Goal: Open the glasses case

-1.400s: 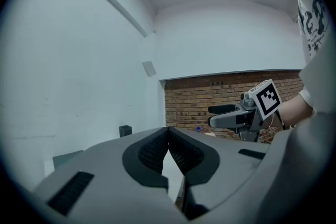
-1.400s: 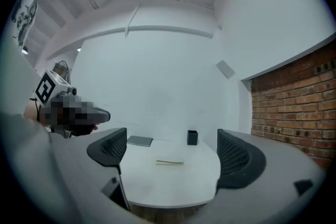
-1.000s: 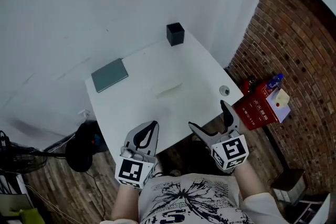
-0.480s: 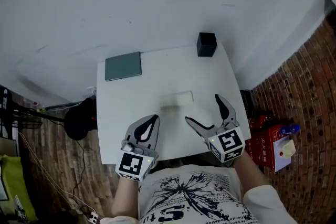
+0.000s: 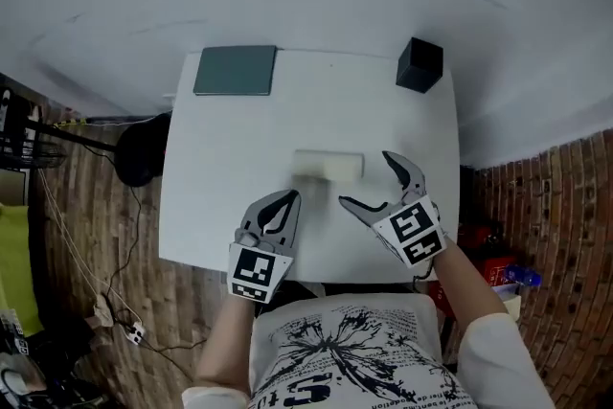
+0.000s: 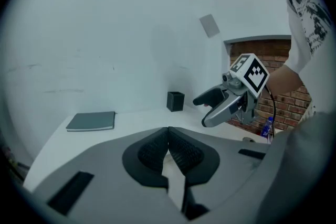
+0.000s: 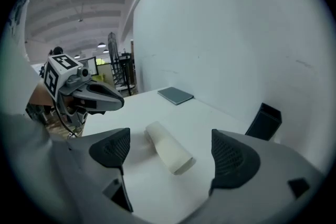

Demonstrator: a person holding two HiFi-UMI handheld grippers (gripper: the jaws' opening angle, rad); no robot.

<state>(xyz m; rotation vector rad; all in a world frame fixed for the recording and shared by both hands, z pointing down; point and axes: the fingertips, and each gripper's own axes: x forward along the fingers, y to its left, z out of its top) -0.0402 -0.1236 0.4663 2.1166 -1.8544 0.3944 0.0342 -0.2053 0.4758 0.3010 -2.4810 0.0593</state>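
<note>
White table [image 5: 206, 206] set against a pale wall, brick [image 5: 536, 206] down the right side, wood flooring [image 5: 96, 235] on the left. Right in the middle of the tabletop lies the glasses case [image 5: 328, 165], cream-coloured, rounded, flat on its long side and closed.

Closest to it is the right gripper [image 5: 367, 179], just off the case's right end. Its 2 jaws stand wide apart and have just been closing a little. In the right gripper view the case sits ahead, framed in the gap between them, but neither pad presses on it.

Now the left gripper [image 5: 285, 198], near the case's left end on the person's side. Its jaws are together, the ribbed pads meeting at the tips, with nothing caught between them. It's clear of the case.

Further out, at the far left corner, a grey notebook [image 5: 236, 70] lies flat. At the far right corner stands a small black box [image 5: 420, 64]. Both are well apart from the case. The person's white printed shirt [image 5: 354, 350] fills the bottom of the head view.
</note>
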